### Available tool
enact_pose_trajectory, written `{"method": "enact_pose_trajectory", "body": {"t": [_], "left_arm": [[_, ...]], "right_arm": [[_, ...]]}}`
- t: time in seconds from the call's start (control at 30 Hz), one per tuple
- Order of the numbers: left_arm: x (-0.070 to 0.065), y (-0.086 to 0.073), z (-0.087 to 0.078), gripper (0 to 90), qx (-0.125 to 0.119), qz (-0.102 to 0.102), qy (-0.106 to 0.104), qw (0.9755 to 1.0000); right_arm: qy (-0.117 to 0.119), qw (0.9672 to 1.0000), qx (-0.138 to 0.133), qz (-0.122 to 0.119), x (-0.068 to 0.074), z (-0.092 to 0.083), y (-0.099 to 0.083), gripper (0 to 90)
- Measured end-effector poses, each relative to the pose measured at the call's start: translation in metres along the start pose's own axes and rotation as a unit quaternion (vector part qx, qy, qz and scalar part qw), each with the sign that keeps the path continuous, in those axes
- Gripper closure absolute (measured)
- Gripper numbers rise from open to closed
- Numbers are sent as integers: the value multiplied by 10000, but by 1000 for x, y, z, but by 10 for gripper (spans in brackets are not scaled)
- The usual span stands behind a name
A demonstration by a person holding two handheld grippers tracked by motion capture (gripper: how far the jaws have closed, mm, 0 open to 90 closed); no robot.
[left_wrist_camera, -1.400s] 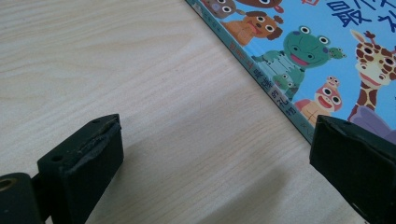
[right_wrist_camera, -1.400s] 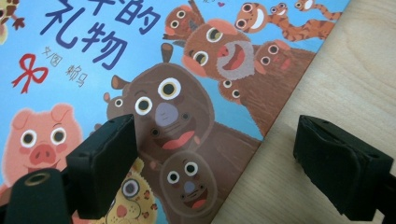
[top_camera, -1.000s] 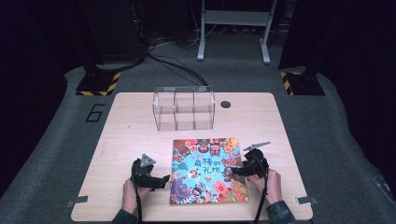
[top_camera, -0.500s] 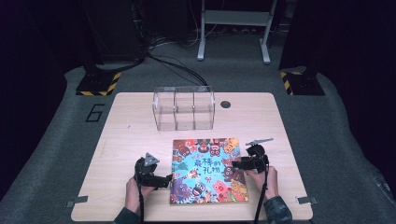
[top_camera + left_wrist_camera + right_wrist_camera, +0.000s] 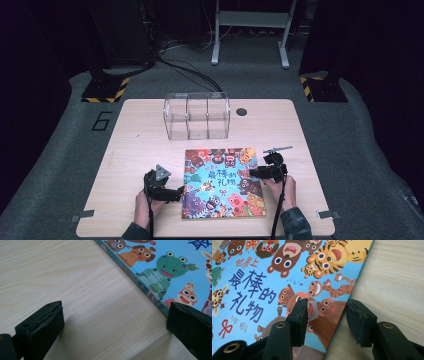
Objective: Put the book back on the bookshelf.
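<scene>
Since the earlier frames our hands have crept a little toward the book (image 5: 225, 182) from both sides, and the right gripper (image 5: 256, 173) has been narrowing its jaws, which now straddle the book's right edge.

So where we're at: the book lies flat on the worktop (image 5: 140, 135), near our edge and between the two grippers, closed, cover up, with its long axis running away from us toward the clear box (image 5: 197, 115). The spine is on the left, the opening edge on the right.

In the right gripper view, the right gripper (image 5: 327, 308) has one jaw over the cover and the other off the edge, over bare wood. They're partly closed but we don't see the pads pinching yet, so nothing is held, we reckon. The cover edge sits right in the gap.

The left gripper (image 5: 179, 192) sits just left of the spine. In its own view, the left gripper (image 5: 113, 312) has its jaws wide apart with only wood between them, and the spine runs diagonally just by the right-hand jaw. It grips nothing.

Our guess is the right hand has the next move, since the free edge is already between its jaws.
</scene>
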State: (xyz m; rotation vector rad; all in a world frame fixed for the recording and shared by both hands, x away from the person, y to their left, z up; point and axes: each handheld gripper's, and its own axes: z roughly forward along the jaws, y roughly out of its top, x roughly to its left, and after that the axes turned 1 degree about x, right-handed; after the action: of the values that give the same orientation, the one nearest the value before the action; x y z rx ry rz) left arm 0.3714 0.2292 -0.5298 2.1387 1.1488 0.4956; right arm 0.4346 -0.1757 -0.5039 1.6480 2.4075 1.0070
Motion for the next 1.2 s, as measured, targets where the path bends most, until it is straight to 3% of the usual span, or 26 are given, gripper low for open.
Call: {"method": "enact_pose_trajectory", "body": {"t": [0.17, 0.2, 0.23, 0.3, 0.33, 0.37, 0.4, 0.43, 0.47, 0.6, 0.7, 0.73, 0.77, 0.93, 1.07, 1.2], "left_arm": [[-2, 0, 1, 12, -51, -81, 79, 9999], [-3, 0, 1, 12, -88, -142, 83, 9998], [-1, 0, 0, 12, 36, -21, 48, 10000], [-3, 0, 1, 12, -74, -163, 71, 9998], [-1, 0, 0, 12, 36, -44, 42, 10000], [-2, 0, 1, 12, -29, -104, 64, 9999], [-1, 0, -1, 12, 48, -26, 40, 10000], [-3, 0, 1, 12, -59, -161, 57, 9998], [-3, 0, 1, 12, -59, -161, 57, 9998], [-1, 0, -1, 13, 44, -29, 44, 10000], [-2, 0, 0, 12, -2, -92, 51, 9999], [-1, 0, -1, 12, 49, -21, 43, 10000], [-1, 0, -1, 12, 46, -27, 43, 10000], [-1, 0, -1, 12, 46, -27, 45, 10000], [-2, 0, 0, 12, -2, -83, 49, 10000], [-1, 0, -1, 12, 47, -28, 44, 10000]], "right_arm": [[356, 9988, -202, 275, -10, -1, -4, 534], [356, 9988, -202, 275, -10, -1, -4, 534], [378, 9986, -232, 279, -10, -1, -4, 537], [406, 9984, -245, 311, -11, -1, -5, 542], [420, 9981, -216, 396, -10, -2, -5, 542], [438, 9979, -206, 425, -10, -2, -5, 542], [490, 9976, -263, 401, -12, -3, -6, 542], [509, 9975, -258, 422, -12, -3, -6, 542], [533, 9972, -270, 448, -13, -4, -7, 542], [614, 9966, -263, 483, -13, -6, -7, 541], [632, 9966, -304, 428, -13, -6, -9, 541], [632, 9966, -304, 428, -13, -6, -9, 541], [661, 9960, -284, 537, -12, -8, -11, 540], [790, 9946, -350, 583, -15, -9, -12, 541], [600, 9970, -144, 458, -12, -6, -13, 550], [517, 9974, -85, 489, -9, -7, -12, 548]]}}
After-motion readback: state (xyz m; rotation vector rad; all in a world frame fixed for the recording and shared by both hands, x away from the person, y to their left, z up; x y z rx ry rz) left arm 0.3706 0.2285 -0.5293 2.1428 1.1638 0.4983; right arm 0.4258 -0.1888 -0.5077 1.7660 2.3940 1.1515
